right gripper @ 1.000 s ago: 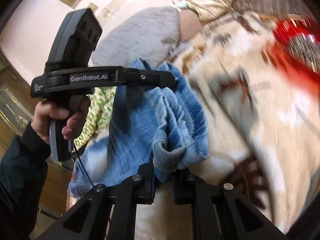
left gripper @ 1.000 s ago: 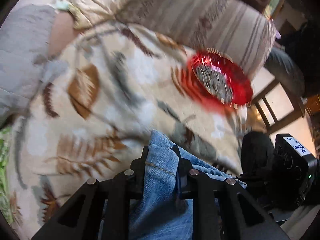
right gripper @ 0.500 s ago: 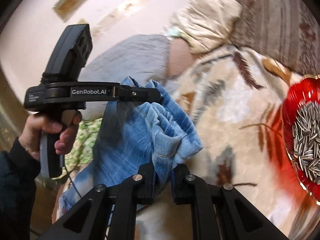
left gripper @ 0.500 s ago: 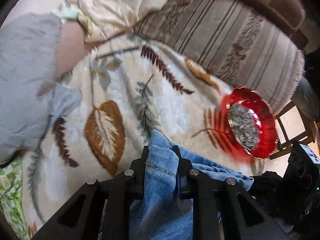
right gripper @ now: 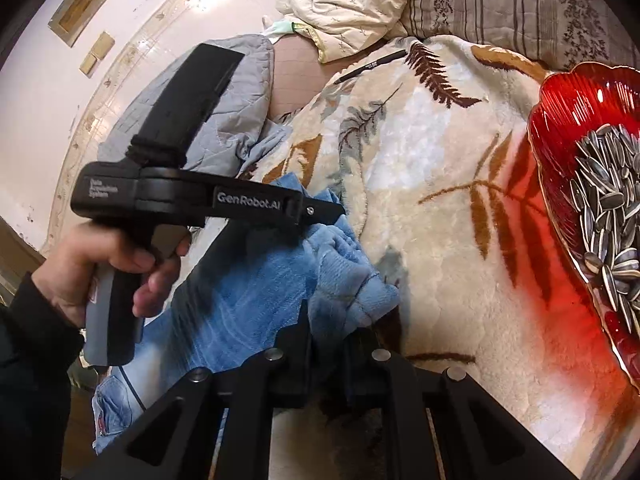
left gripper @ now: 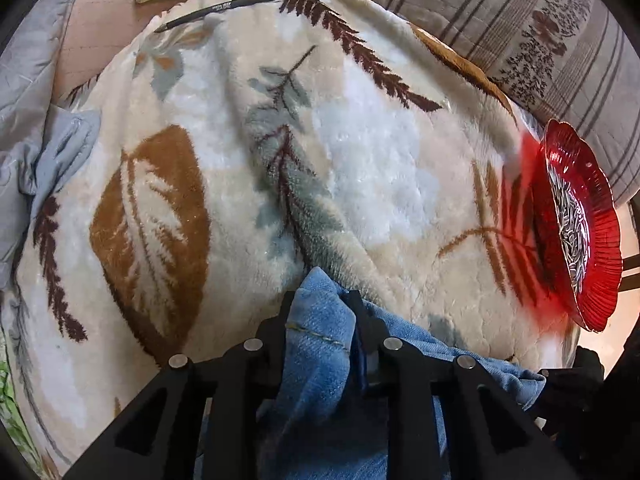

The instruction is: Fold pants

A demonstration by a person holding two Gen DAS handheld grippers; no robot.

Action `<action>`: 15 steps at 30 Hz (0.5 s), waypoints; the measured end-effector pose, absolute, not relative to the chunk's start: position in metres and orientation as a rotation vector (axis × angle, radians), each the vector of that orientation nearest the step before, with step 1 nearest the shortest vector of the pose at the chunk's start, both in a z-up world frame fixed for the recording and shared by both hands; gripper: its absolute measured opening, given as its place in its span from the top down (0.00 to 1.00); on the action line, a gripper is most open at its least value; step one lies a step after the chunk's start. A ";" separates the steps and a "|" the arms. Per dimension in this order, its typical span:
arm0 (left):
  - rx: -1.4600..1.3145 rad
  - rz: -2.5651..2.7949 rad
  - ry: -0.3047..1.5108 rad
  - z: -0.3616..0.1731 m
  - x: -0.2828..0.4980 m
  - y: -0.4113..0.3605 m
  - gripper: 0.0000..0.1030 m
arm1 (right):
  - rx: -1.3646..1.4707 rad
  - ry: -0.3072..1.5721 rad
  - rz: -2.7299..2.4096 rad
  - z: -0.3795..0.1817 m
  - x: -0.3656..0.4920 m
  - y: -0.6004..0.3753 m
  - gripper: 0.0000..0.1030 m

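Observation:
The blue denim pants (left gripper: 316, 364) hang bunched from both grippers over a cream leaf-patterned blanket (left gripper: 380, 160). A folded edge with yellow stitching sits between the fingers of my left gripper (left gripper: 322, 300), which point steeply down close to the blanket. Its jaws are opening, and the pads still touch the cloth. From the right wrist view, the left gripper (right gripper: 334, 210) is seen from the side, held by a hand (right gripper: 120, 264), with the pants (right gripper: 248, 292) draped below it. My right gripper (right gripper: 326, 320) is shut on a bunched hem.
A red glass dish (left gripper: 600, 280) of sunflower seeds rests on the blanket's right side, its rim (right gripper: 560, 92) near my right gripper. A black pen (left gripper: 220, 8) lies at the blanket's far edge. A grey quilt (left gripper: 24, 80) lies left, a striped cushion (left gripper: 520, 20) behind.
Both grippers have carried the pants down and across toward the blanket. The left one now looks almost straight down at it, and the red dish has slid to the right edge of its view.

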State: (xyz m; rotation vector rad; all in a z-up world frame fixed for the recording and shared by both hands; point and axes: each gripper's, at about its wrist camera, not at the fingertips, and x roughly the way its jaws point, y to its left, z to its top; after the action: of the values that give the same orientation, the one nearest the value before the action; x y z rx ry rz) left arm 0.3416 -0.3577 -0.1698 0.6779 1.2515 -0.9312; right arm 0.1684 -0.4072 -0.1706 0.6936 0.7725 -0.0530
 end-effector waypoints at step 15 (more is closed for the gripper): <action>0.447 -0.726 1.073 -0.056 0.327 -0.282 0.15 | 0.682 0.674 -0.041 -0.129 0.135 -0.398 0.16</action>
State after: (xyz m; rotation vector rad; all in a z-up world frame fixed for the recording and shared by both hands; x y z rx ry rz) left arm 0.3272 -0.2824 -0.0556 0.4472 1.0727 -0.7262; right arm 0.1354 -0.3980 -0.1291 0.6815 0.6738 -0.0412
